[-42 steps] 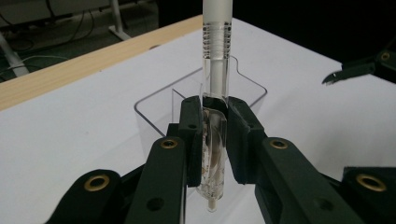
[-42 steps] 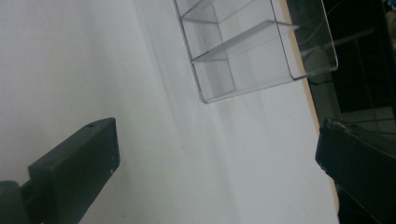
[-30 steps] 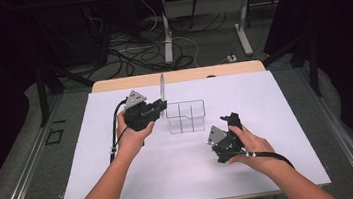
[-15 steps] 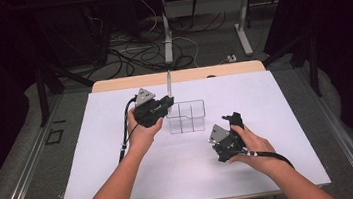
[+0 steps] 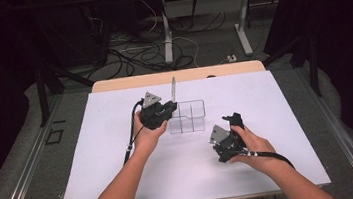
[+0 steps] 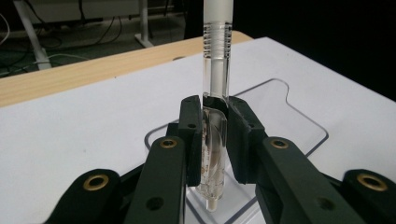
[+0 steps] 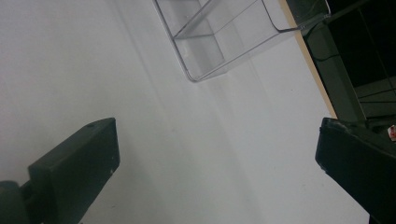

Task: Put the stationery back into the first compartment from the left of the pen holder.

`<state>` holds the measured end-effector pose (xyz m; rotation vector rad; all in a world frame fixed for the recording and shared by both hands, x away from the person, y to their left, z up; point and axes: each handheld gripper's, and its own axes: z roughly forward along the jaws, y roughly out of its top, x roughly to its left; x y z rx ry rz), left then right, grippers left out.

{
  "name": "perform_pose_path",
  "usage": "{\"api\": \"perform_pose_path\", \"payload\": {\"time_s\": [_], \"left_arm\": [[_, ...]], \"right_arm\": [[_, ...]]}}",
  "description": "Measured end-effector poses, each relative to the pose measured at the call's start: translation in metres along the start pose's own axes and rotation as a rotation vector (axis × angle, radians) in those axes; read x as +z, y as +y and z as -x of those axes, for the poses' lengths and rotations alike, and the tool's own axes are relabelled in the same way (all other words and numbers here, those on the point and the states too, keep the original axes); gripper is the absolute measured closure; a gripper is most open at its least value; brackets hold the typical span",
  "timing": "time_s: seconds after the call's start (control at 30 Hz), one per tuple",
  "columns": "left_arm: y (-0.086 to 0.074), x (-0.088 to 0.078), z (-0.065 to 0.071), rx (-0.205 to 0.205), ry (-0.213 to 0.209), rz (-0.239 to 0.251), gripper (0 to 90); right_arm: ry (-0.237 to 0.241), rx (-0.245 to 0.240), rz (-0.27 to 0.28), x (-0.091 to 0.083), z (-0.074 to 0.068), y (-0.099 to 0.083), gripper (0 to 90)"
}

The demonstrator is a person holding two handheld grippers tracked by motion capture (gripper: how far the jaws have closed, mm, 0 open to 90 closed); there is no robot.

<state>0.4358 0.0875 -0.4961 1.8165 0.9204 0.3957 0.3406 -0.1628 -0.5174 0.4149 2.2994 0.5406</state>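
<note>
The left hand-held gripper (image 6: 215, 140) clamps the clear tube (image 6: 215, 74) upright, its long axis vertical, just left of the clear divided tray (image 5: 189, 116), while the right hand-held gripper (image 5: 229, 136) rests released on the table (image 5: 95, 154)

A box with small rooms (image 5: 189, 116) sits on the surface (image 5: 95, 154) near the back middle, the left gripper (image 5: 166, 112) holds a tube (image 5: 173, 89) upright at its left side, and the right gripper (image 5: 230, 136) rests in front, to the right.
</note>
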Motion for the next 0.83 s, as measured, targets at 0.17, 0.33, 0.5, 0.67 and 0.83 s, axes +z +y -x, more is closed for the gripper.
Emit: {"api": "perform_pose_path", "payload": {"time_s": [0.17,0.33,0.5,0.67,0.83], "left_arm": [[0.002,-0.004,0.000,0.011,0.000,0.002,72.2],[0.006,-0.018,-0.003,-0.008,-0.012,0.008,55.3],[0.009,-0.037,-0.009,-0.011,0.014,0.010,36.4],[0.008,-0.059,-0.015,0.039,0.020,0.024,26.0],[0.002,-0.081,-0.021,-0.011,-0.005,0.009,21.1]], "right_arm": [[0.002,0.000,0.001,0.000,0.000,0.000,0.0],[-0.003,0.000,-0.005,-0.001,0.002,-0.001,0.0],[-0.008,0.008,-0.010,-0.001,0.002,-0.001,0.0],[-0.005,0.021,0.000,-0.002,0.004,-0.002,0.0],[0.006,0.084,-0.004,-0.002,0.009,-0.004,0.0]]}}
